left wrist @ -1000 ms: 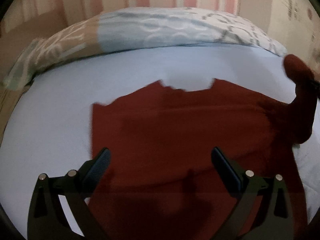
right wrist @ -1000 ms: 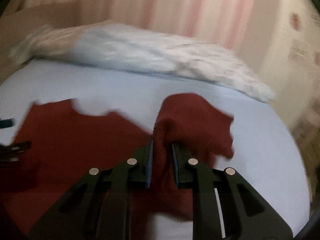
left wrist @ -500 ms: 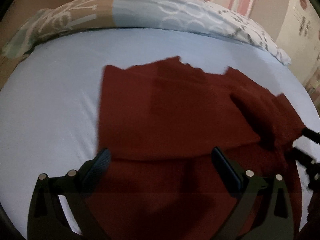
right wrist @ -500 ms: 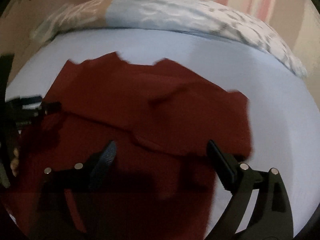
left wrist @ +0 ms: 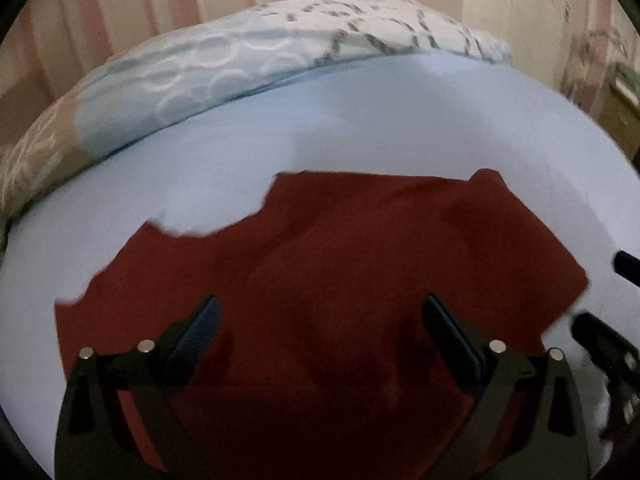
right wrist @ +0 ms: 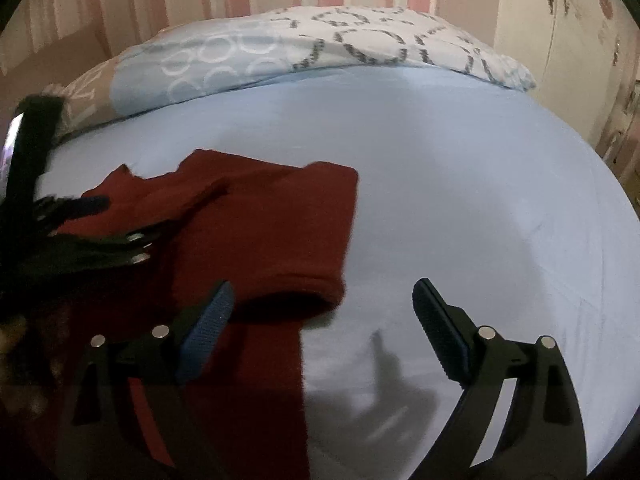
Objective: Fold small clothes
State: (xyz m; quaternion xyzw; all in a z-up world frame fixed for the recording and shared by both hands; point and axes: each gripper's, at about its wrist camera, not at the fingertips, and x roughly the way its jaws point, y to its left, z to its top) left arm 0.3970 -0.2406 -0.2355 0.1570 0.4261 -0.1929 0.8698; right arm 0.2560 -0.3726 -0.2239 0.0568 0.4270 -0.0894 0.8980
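Lying on the bed, the dark red garment has one side already folded over itself. Both the left gripper and right gripper hover released, jaws spread, so further folds probably remain.

A dark red garment lies flat on the bed, its right side folded over itself
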